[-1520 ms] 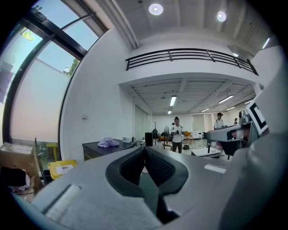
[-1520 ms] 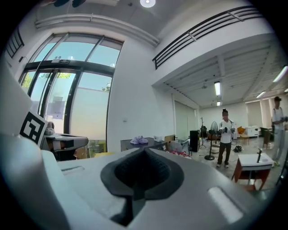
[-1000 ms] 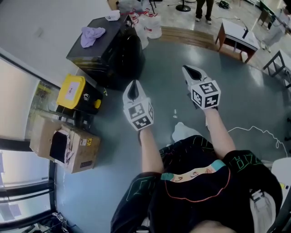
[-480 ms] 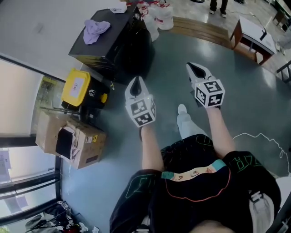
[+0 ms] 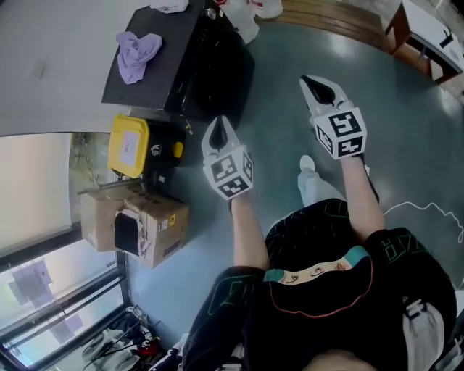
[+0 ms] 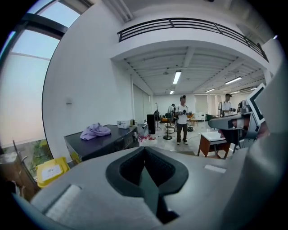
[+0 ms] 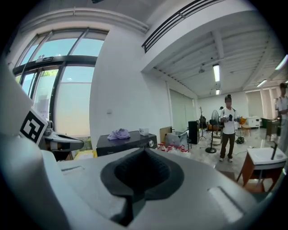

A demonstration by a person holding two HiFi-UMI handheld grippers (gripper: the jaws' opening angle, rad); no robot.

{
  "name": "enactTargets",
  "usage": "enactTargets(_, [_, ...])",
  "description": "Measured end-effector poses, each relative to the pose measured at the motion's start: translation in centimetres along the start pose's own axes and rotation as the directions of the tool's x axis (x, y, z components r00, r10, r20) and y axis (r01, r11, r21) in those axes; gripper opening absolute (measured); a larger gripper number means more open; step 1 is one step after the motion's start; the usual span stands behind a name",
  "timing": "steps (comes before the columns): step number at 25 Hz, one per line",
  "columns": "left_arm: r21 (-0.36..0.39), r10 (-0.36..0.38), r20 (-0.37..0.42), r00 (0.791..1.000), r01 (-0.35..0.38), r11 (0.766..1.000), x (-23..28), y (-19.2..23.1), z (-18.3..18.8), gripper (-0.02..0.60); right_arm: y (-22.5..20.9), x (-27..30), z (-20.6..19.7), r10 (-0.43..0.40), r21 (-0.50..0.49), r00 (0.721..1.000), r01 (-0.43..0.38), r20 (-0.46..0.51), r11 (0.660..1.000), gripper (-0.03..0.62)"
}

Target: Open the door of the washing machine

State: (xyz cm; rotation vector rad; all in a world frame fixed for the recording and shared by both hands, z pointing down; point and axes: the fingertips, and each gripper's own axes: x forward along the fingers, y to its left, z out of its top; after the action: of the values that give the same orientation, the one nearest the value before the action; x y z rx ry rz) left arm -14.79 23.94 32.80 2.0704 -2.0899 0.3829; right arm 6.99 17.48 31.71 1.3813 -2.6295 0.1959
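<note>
The black washing machine (image 5: 165, 67) stands against the white wall at the upper left of the head view, a purple cloth (image 5: 138, 52) lying on its top. Its dark front (image 5: 223, 78) faces the grey floor. My left gripper (image 5: 220, 126) is shut and empty, its tip just short of the machine's front lower corner. My right gripper (image 5: 317, 85) is shut and empty too, held over open floor to the right of the machine. The machine (image 6: 102, 143) shows ahead past my left gripper (image 6: 145, 152), and further off (image 7: 127, 143) beyond my right gripper (image 7: 144, 153).
A yellow-lidded box (image 5: 129, 146) and a cardboard box (image 5: 138, 221) sit left of the machine by the window. White bags (image 5: 250, 13) lie beyond it. A wooden table (image 5: 428, 29) stands at the upper right. A white cable (image 5: 428, 210) trails on the floor. People (image 6: 182, 119) stand far off.
The person has stepped forward: the washing machine and the boxes have come nearer and lower in the head view. Both grippers moved ahead with the body, still shut.
</note>
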Motion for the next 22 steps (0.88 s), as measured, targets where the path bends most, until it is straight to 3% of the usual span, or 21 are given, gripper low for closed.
enactTargets(6, [-0.031,0.021,0.064,0.998,-0.019,0.999,6.3,-0.2,3.7,0.011,-5.5,6.0,2.3,0.006,-0.002,1.000,-0.006,0.004,1.000,0.003])
enactTargets(13, [-0.052,0.085,0.084,0.993,-0.081,0.995,10.5,3.1,6.2,0.011,-6.6,11.5,5.6,0.055,-0.021,0.998,-0.054,0.035,0.998,0.003])
enactTargets(22, [-0.050,0.089,0.067,0.994,-0.085,0.995,18.6,5.9,6.1,0.011,-8.0,20.0,4.4,0.090,-0.013,0.996,-0.090,0.001,0.996,0.003])
